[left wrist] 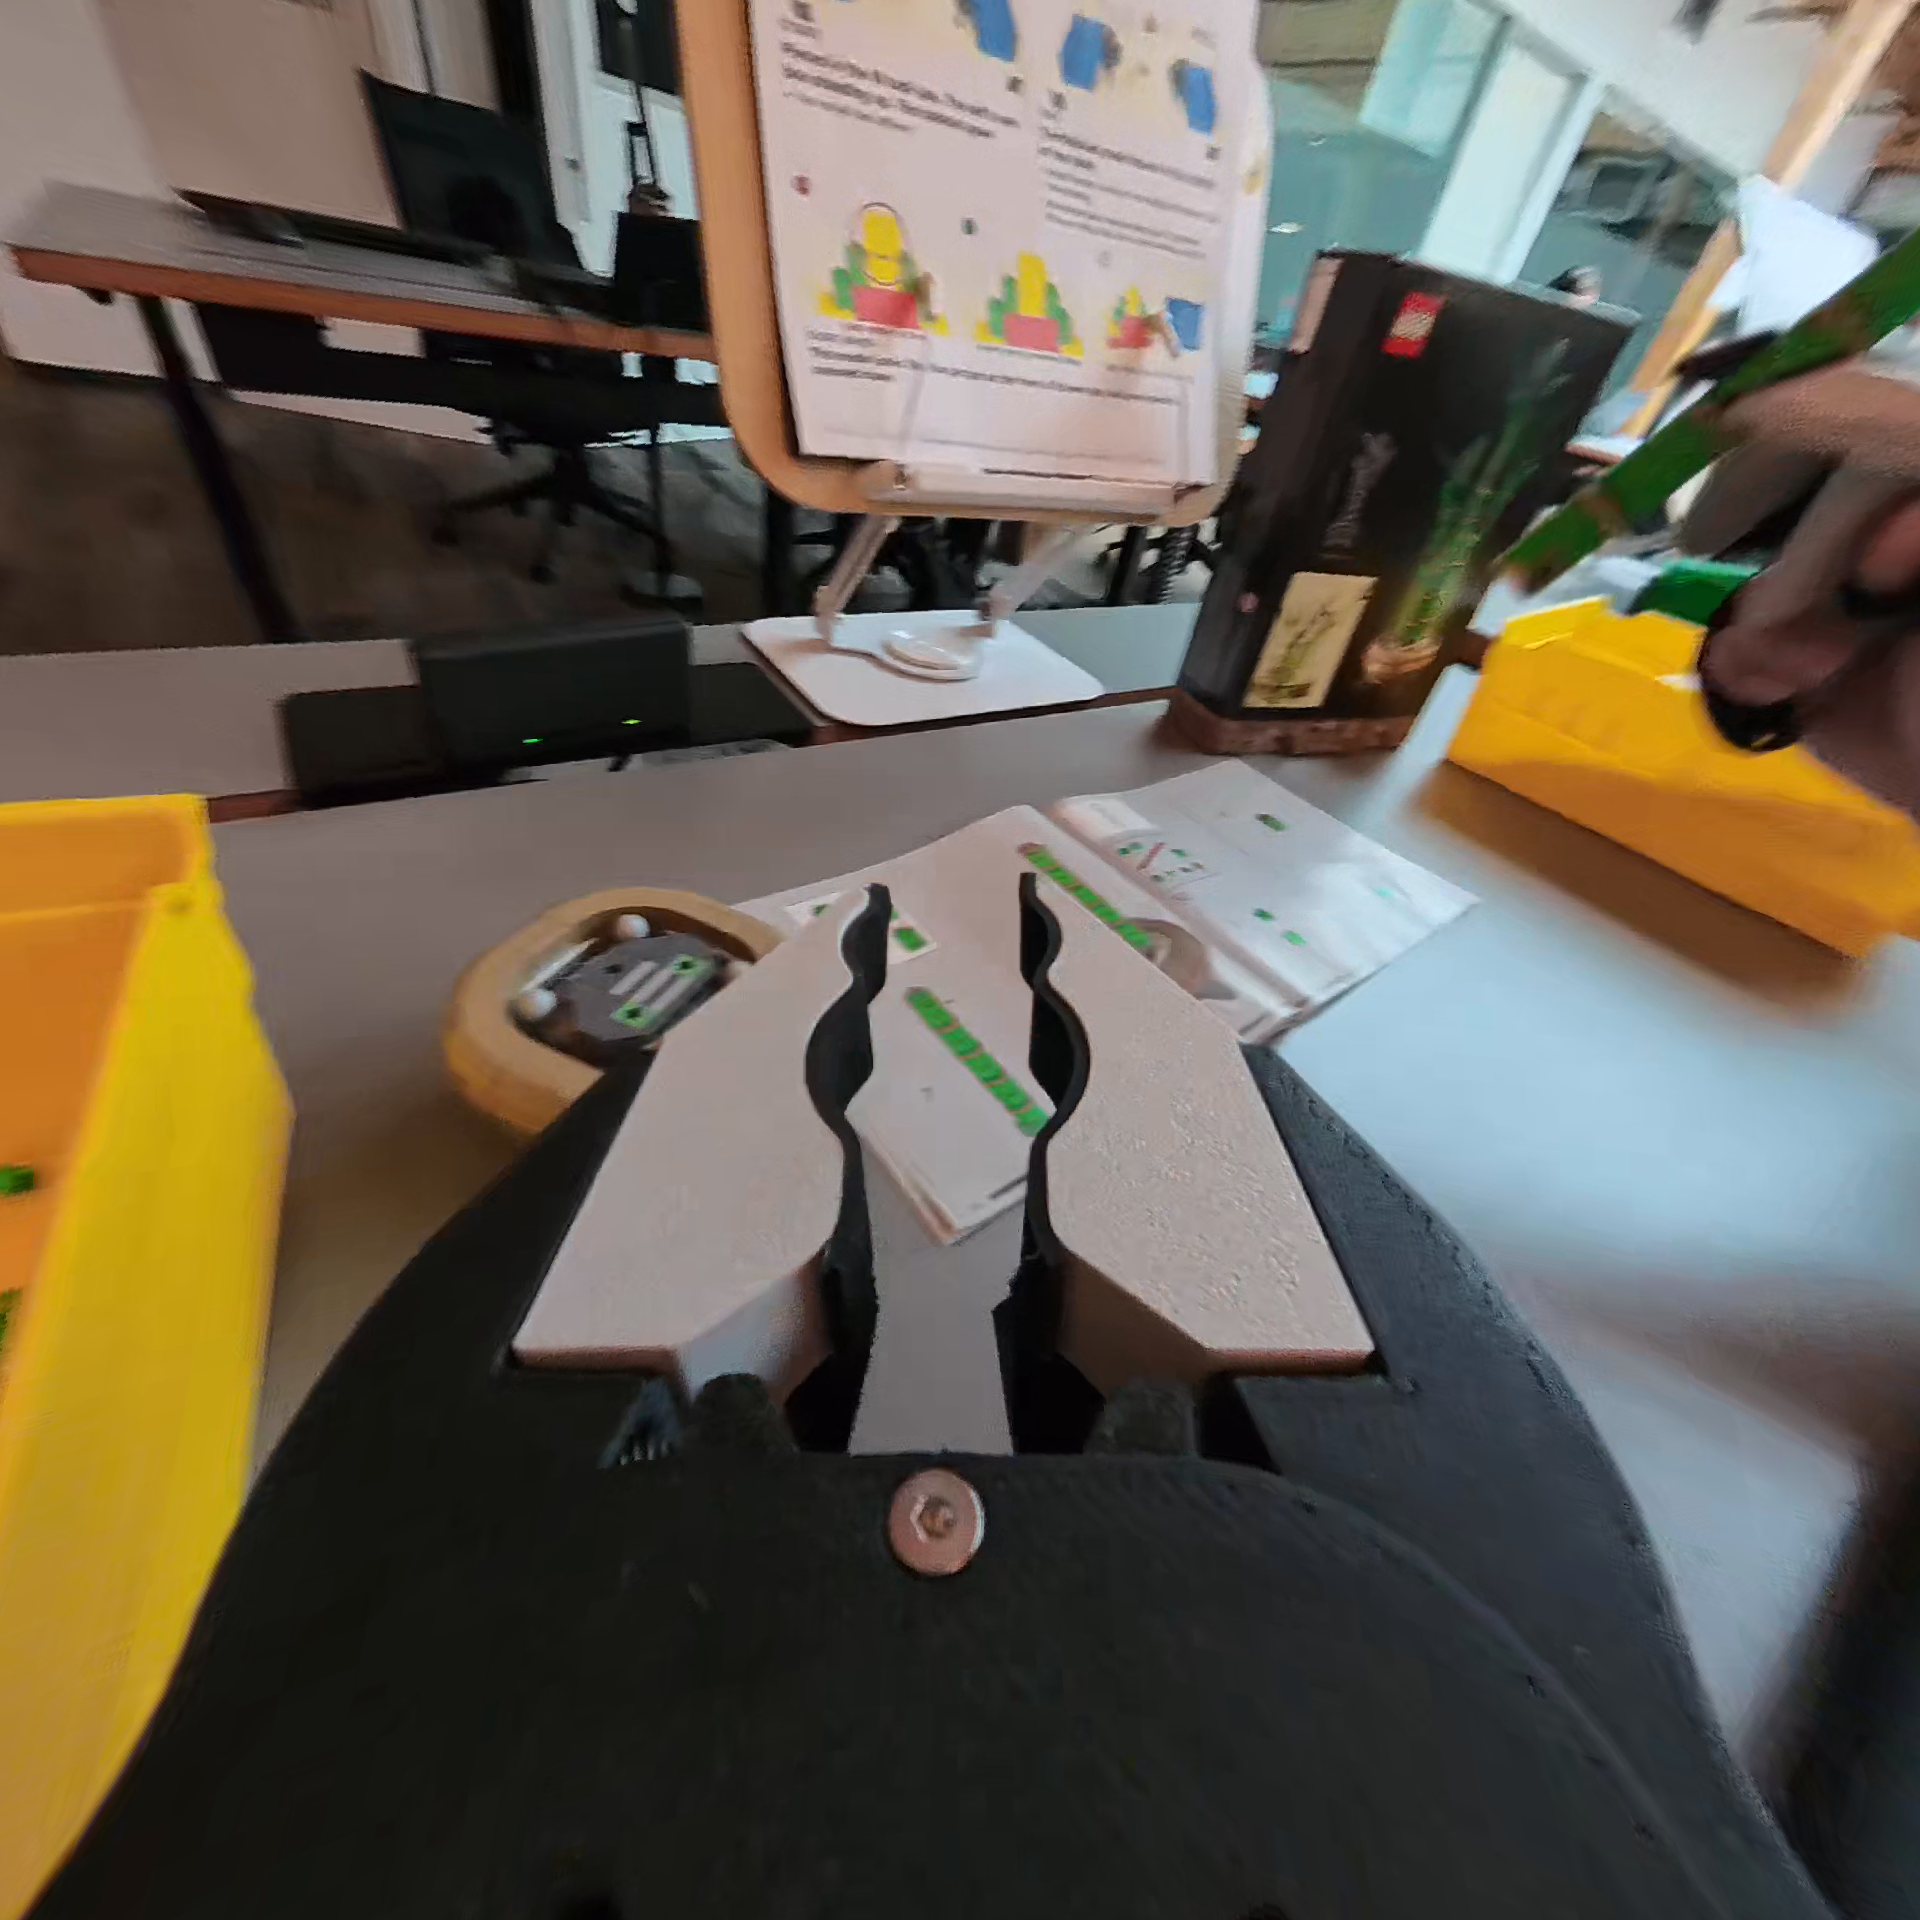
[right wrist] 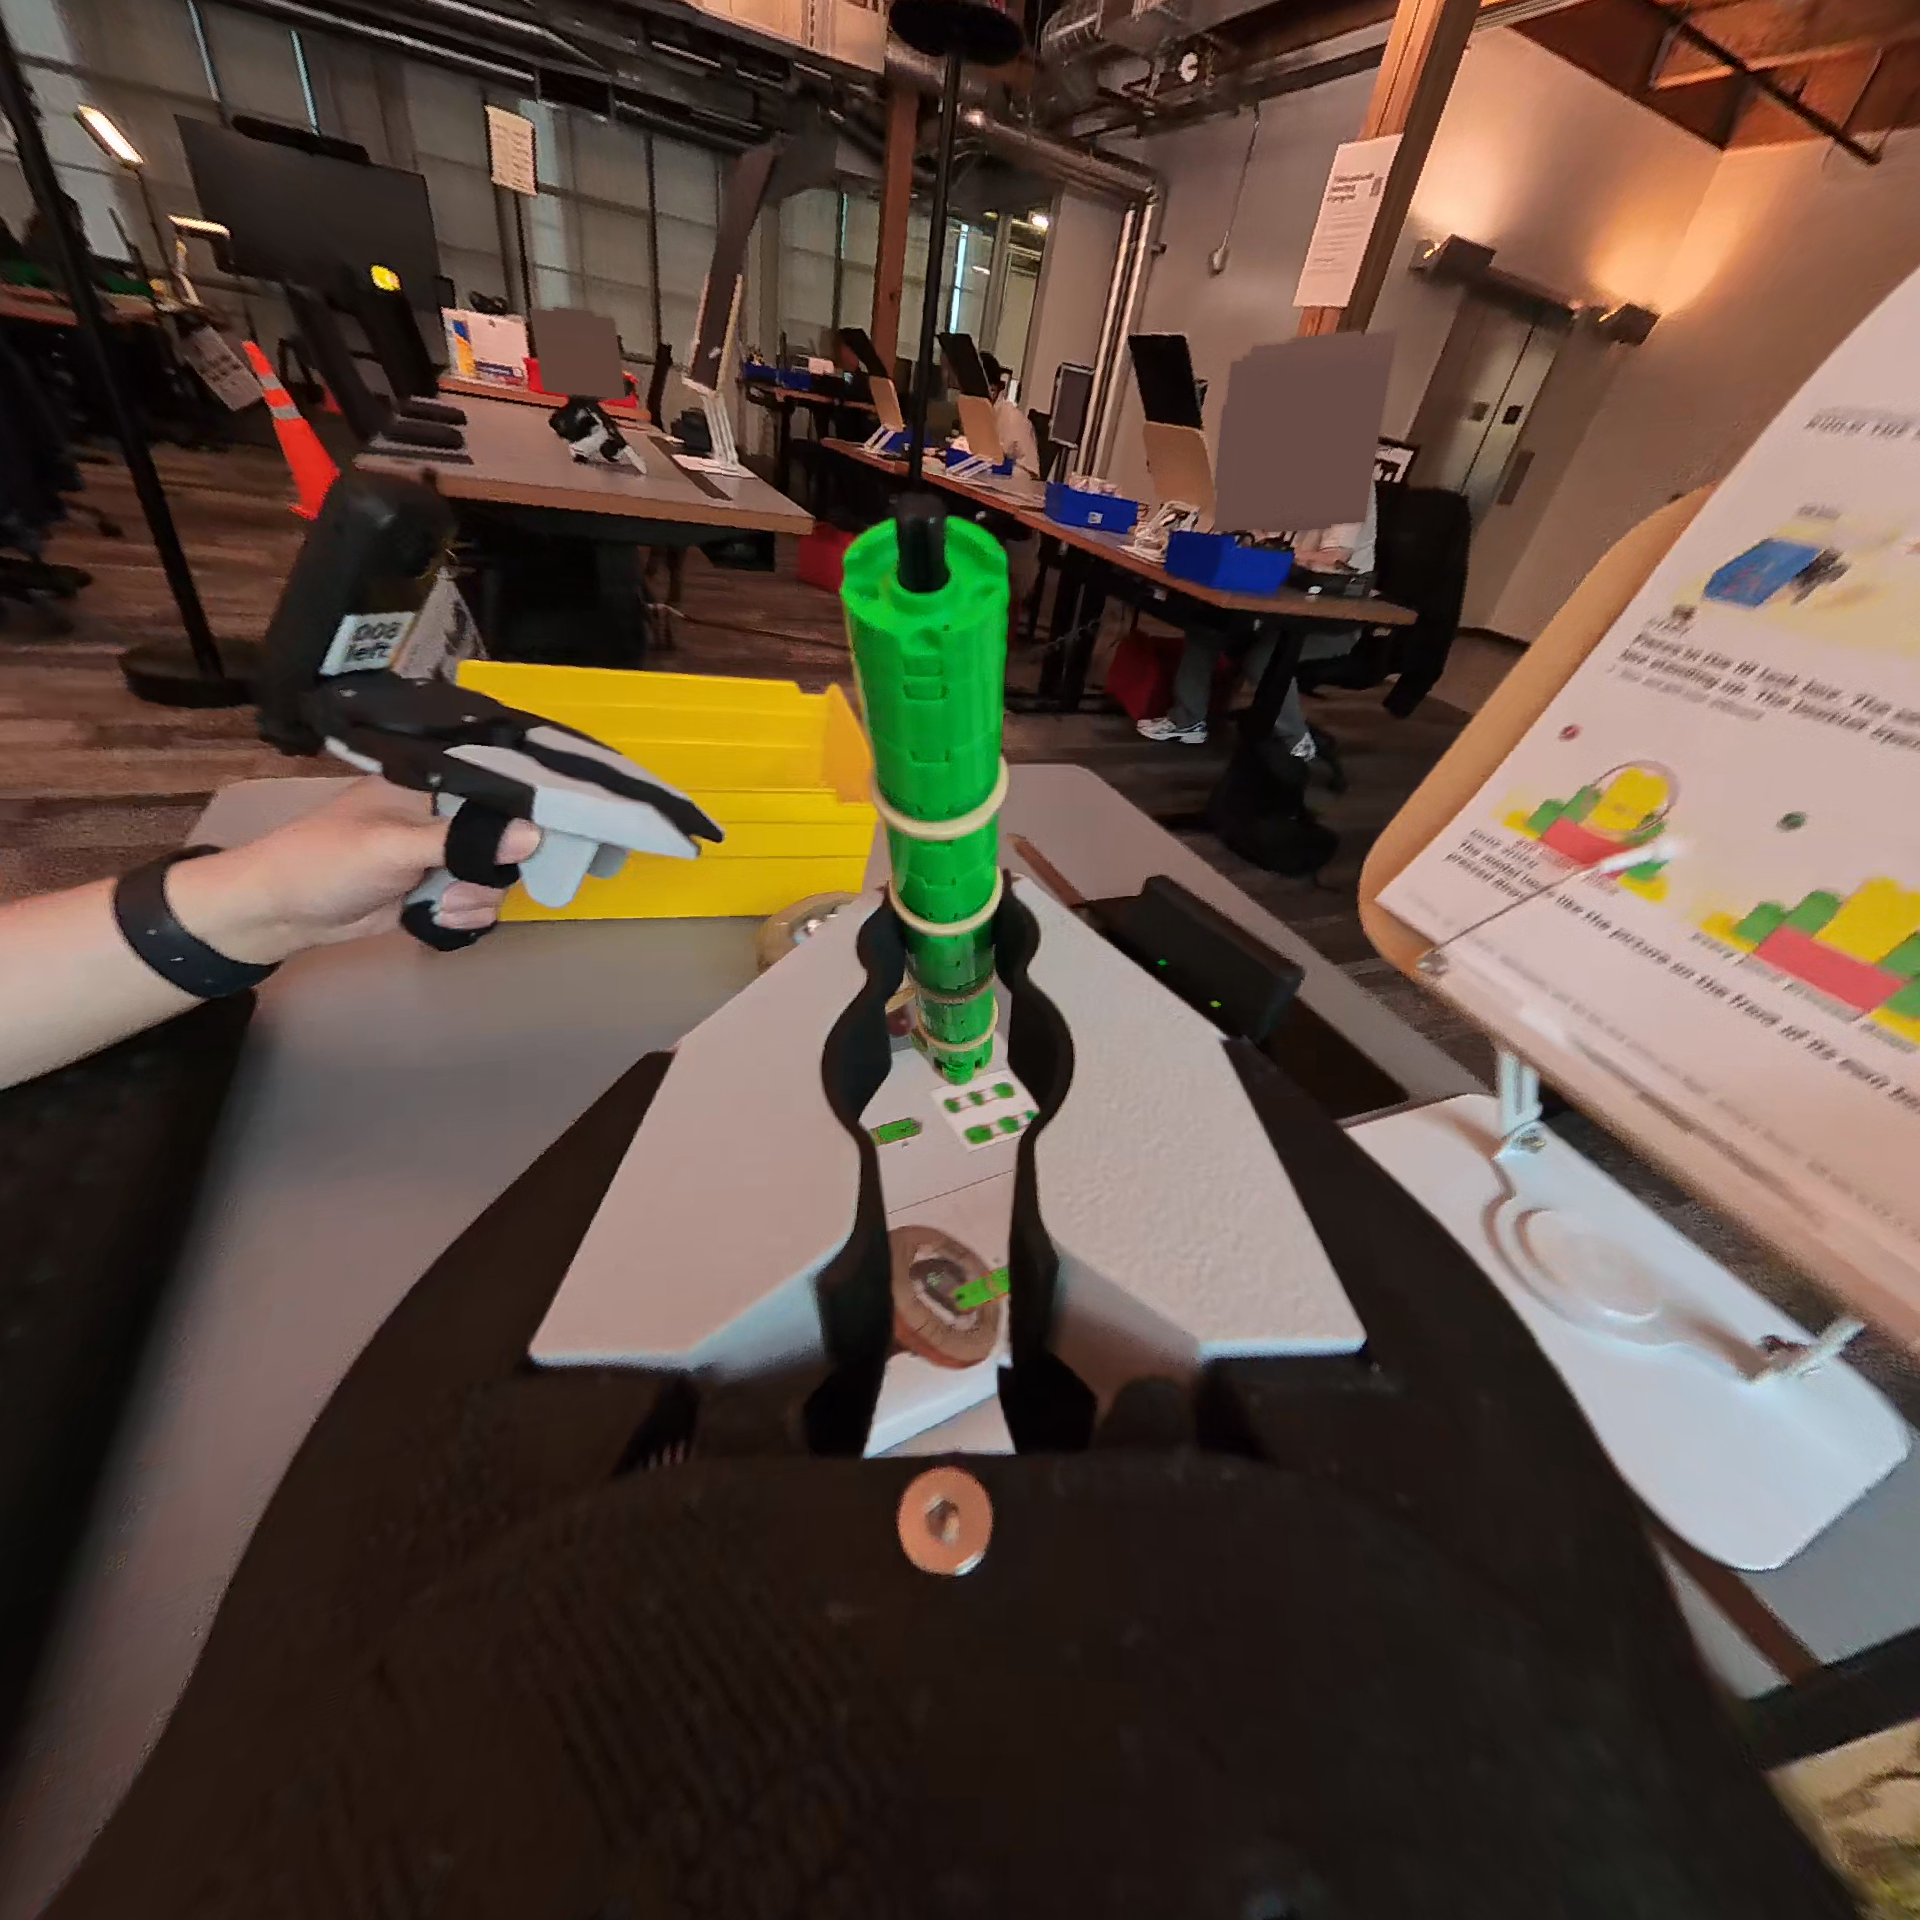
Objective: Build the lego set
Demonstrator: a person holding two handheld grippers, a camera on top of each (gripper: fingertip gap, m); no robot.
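Note:
My right gripper (right wrist: 951, 935) is shut on the lower part of a tall green lego stalk (right wrist: 925, 707). The stalk is ringed with tan bands, has a black rod sticking out of its top, and is held upright above the table. It also shows tilted at the top right of the left wrist view (left wrist: 1714, 416). My left gripper (left wrist: 954, 904) is open and empty, above an open instruction booklet (left wrist: 1247, 883). A round tan base (left wrist: 613, 997) with a dark grey and green lego core lies just left of its fingers. The left gripper also shows in the right wrist view (right wrist: 623, 800), apart from the stalk.
A yellow bin (left wrist: 125, 1195) stands at the left edge and another yellow bin (left wrist: 1621, 748) at the right. A dark lego box (left wrist: 1382, 499) and a stand with a printed sheet (left wrist: 997, 260) are at the back. A black device (left wrist: 551, 696) lies behind the table edge. My hands' fingertips stand some 25 cm from each other. Between my left fingertips and the black device (left wrist: 551, 696) there is roughly 30 cm. The right camera catches it too, in the right wrist view (right wrist: 1179, 945).

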